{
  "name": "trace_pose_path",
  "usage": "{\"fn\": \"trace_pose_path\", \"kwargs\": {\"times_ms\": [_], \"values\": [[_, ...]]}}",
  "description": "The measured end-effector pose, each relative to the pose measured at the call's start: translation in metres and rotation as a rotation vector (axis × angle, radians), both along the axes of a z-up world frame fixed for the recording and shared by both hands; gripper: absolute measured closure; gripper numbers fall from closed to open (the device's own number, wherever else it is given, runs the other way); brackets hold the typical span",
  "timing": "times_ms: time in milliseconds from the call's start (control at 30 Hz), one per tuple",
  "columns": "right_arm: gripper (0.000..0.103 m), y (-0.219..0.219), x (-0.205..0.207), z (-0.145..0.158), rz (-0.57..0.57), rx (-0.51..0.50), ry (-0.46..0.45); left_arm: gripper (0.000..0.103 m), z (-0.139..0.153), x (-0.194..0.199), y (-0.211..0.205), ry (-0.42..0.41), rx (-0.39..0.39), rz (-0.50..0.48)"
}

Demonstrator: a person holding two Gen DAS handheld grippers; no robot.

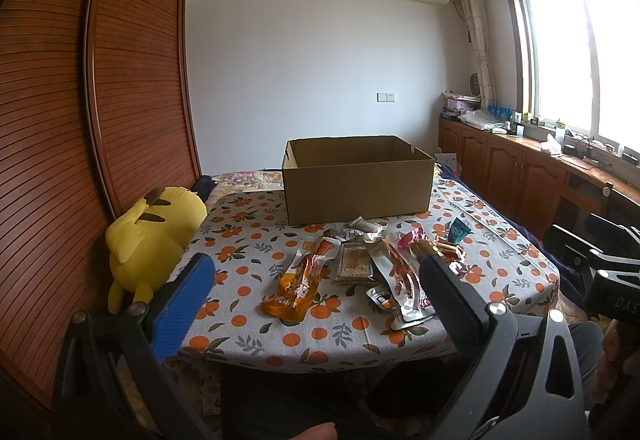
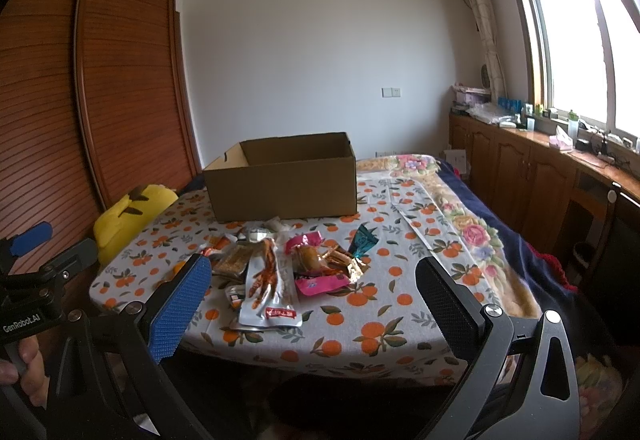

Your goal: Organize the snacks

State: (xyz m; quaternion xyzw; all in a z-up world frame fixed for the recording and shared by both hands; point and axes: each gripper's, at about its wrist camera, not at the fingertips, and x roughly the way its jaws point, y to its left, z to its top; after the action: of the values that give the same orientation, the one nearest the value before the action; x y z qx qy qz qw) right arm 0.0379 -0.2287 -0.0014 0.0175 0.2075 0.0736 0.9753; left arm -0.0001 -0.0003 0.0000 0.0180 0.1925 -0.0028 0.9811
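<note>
A pile of snack packets lies mid-table: an orange pouch (image 1: pixel 300 282), a clear packet of brown bars (image 1: pixel 354 264), a silver pack with red pieces (image 1: pixel 404 280) (image 2: pixel 268 286), a pink wrapper (image 2: pixel 320 282) and a teal wrapper (image 1: pixel 458 231) (image 2: pixel 363 240). Behind them stands an open cardboard box (image 1: pixel 356 180) (image 2: pixel 284 176), with nothing visible inside. My left gripper (image 1: pixel 316 280) hovers open in front of the pile, holding nothing. My right gripper (image 2: pixel 314 286) is open too, near the table's front edge, fingers wide apart.
The table carries an orange-print cloth (image 1: pixel 248 324) (image 2: pixel 384 336). A yellow plush toy (image 1: pixel 154 240) (image 2: pixel 132 216) leans at its left edge beside a wooden wardrobe (image 1: pixel 80 128). Low cabinets (image 2: pixel 528 168) run under the window on the right. A floral quilt (image 2: pixel 452 208) lies behind.
</note>
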Motion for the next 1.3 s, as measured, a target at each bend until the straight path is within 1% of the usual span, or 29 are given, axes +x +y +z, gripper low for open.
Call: {"fn": "trace_pose_path", "kwargs": {"times_ms": [1300], "values": [[0.000,0.0008,0.0033,-0.0006,0.001,0.002,0.003,0.000,-0.0001,0.0001,-0.0002,-0.002,0.001,-0.001]]}}
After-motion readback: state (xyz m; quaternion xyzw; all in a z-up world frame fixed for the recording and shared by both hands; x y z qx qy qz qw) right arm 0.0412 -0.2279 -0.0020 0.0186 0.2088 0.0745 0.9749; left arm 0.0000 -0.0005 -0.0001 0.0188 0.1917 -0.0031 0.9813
